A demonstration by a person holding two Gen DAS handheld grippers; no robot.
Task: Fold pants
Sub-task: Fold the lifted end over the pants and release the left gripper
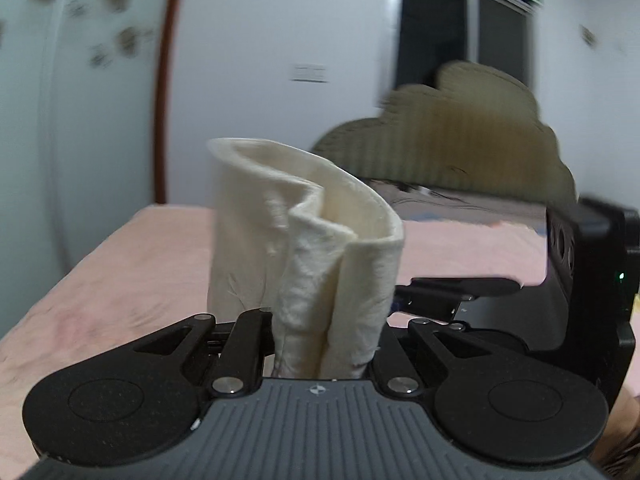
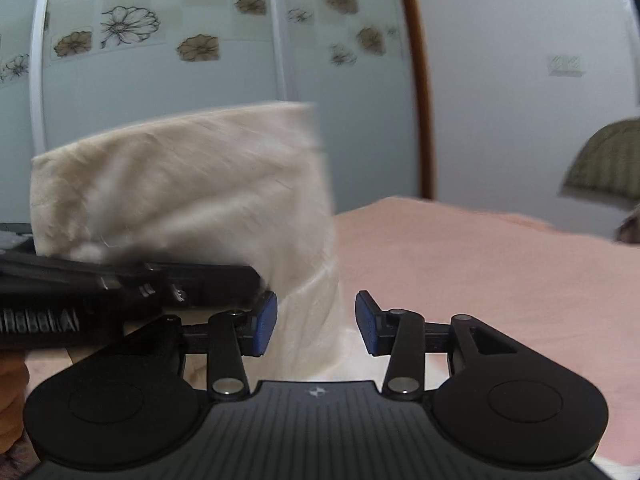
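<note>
The pants (image 1: 304,248) are cream cloth, bunched into thick folds. My left gripper (image 1: 324,344) is shut on them; the cloth stands up from between its jaws and hides the fingertips. In the right wrist view the pants (image 2: 192,192) hang up and to the left, blurred, with the left gripper's black body (image 2: 120,284) in front of them. My right gripper (image 2: 316,320) is open; its blue pads (image 2: 266,322) stand apart with the cloth's lower edge between them, not clamped. The right gripper's body (image 1: 580,272) shows at the right of the left wrist view.
A pink bedsheet (image 2: 480,280) covers the bed below both grippers. A tan scalloped headboard (image 1: 460,140) stands at the far end. A wardrobe with flower patterns (image 2: 160,40) and a brown door frame (image 2: 420,80) are behind.
</note>
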